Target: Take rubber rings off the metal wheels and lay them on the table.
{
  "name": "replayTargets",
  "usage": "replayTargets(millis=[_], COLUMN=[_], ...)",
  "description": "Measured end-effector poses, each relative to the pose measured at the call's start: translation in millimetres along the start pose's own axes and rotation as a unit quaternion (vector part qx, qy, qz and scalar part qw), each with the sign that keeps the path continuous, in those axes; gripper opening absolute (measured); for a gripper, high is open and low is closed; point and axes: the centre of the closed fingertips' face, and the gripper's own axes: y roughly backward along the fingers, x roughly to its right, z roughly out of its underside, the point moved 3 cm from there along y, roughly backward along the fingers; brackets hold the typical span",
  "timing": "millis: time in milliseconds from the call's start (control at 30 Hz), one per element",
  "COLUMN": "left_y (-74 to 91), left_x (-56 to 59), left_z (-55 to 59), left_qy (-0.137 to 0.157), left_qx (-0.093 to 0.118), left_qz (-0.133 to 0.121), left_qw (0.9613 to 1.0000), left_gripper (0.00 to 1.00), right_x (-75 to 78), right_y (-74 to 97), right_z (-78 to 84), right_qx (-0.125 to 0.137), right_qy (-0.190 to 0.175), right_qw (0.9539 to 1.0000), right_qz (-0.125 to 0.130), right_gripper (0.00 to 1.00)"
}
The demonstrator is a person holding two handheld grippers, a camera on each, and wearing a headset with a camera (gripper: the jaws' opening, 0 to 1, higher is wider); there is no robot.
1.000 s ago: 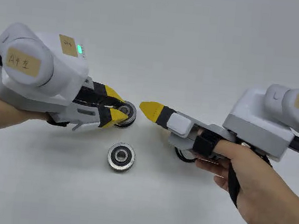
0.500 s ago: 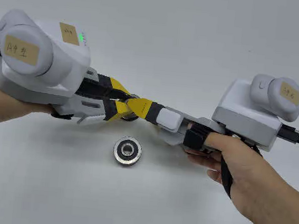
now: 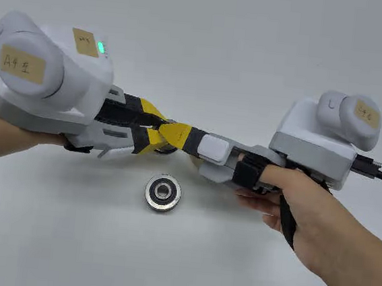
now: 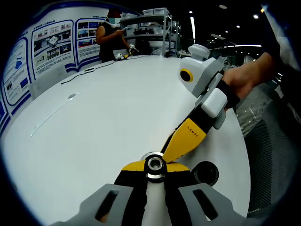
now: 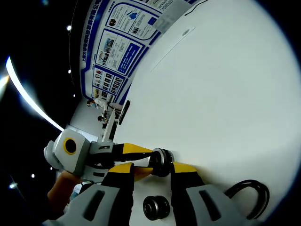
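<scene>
Head view, compared with one second earlier: the white right gripper [image 3: 176,133], with yellow-tipped black jaws, was then well apart from the small round metal wheel [image 4: 154,165]; its tip now meets that wheel, much as it did half a second ago. The matching white left gripper [image 3: 158,133] has kept its jaws clenched on the wheel throughout, holding it just above the plain white worktop [image 3: 253,54]. Right gripper view: the right jaws stand spread, one on each side of the held wheel, with the right-hand jaw close against its rim; whether they press on it cannot be told. A second metal wheel [image 3: 163,192] lies flat on the worktop below the meeting point, in the same place as before, with a black rubber ring [image 3: 148,192] around its rim. Left gripper view: one yellow jaw of the right gripper slants in from the right and reaches the held wheel, hiding part of the worktop behind it; the second wheel lies just beside the left jaws. A left hand [image 3: 2,140] and a right hand [image 3: 300,201] carry the grippers. A black loop [image 5: 247,190] rests on the worktop near the right jaws; whether it is a ring or a cord cannot be told. Beyond the worktop are blue-and-white wall posters [image 4: 51,47], metal shelving [image 4: 157,28] and a standing person [image 4: 112,30].
</scene>
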Motion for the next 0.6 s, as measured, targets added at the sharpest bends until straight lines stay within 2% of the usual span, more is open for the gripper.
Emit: replayTargets(millis=[33,233,333,600], left_y=[0.1,0.2,0.2,-0.1], left_x=[0.1,0.2,0.3,1.2], left_z=[0.1,-0.1,-0.1,0.0], left_qy=[0.0,0.0,0.0,0.0], left_qx=[0.0,0.001,0.001,0.001], left_qz=[0.0,0.0,0.0,-0.001], left_qw=[1.0,1.0,1.0,1.0], left_gripper=[0.12,0.12,0.12,0.12], right_x=[2.6,0.9,0.6,1.1], right_y=[0.1,0.8,2.8,5.2], right_z=[-1.0,-0.4,-1.3,-3.4], right_qx=[0.003,0.003,0.005,0.007], right_qy=[0.006,0.012,0.022,0.022], right_qw=[0.9999,0.9999,0.9997,0.9997], right_qz=[0.008,0.004,0.002,0.0], right_gripper=[0.29,0.29,0.28,0.24])
